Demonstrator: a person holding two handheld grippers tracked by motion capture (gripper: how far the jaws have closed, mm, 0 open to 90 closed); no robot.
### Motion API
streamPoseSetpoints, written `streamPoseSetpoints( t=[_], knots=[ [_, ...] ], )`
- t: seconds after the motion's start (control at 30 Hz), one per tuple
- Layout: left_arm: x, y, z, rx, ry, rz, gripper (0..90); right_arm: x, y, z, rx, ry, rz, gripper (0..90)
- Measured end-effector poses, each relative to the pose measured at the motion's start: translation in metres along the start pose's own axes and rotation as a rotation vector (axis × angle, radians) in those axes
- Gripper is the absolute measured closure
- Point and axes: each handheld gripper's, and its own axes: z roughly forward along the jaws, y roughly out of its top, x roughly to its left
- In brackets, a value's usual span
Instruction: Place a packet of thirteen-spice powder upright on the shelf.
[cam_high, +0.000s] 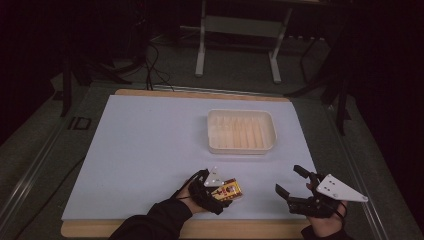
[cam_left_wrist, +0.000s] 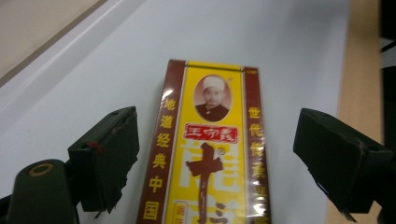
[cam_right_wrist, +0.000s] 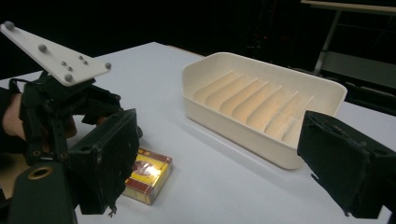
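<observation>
With your left gripper (cam_left_wrist: 215, 154) fingers spread around the flat box (cam_left_wrist: 208, 149) lying near the counter (cam_high: 150, 145) front edge, and your right gripper (cam_high: 295, 182) released, pinch its probably light, stiff long sides.

A dim lab: white-covered table (cam_high: 150, 145), floor cables (cam_high: 155, 70), metal stand legs (cam_high: 237, 40) behind

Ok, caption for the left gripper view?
Open left gripper straddling a yellow-and-red box lying flat on the white table.
</observation>
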Motion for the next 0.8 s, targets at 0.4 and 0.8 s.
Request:
streamPoseSetpoints(
  t=[0.4,0.8],
  knots=[
    [-0.0004,-0.0017,0.0060,0.033,0.028,-0.003,20.5,-0.0003,-0.0007,0.0007,0.008,0.002,-0.001,12.6],
    [-0.0043,-0.0011,0.0082,0.082,0.048,0.042,31.5,-0.0011,-0.0013,0.0016,0.015,-0.002,-0.001,12.6]
  ],
)
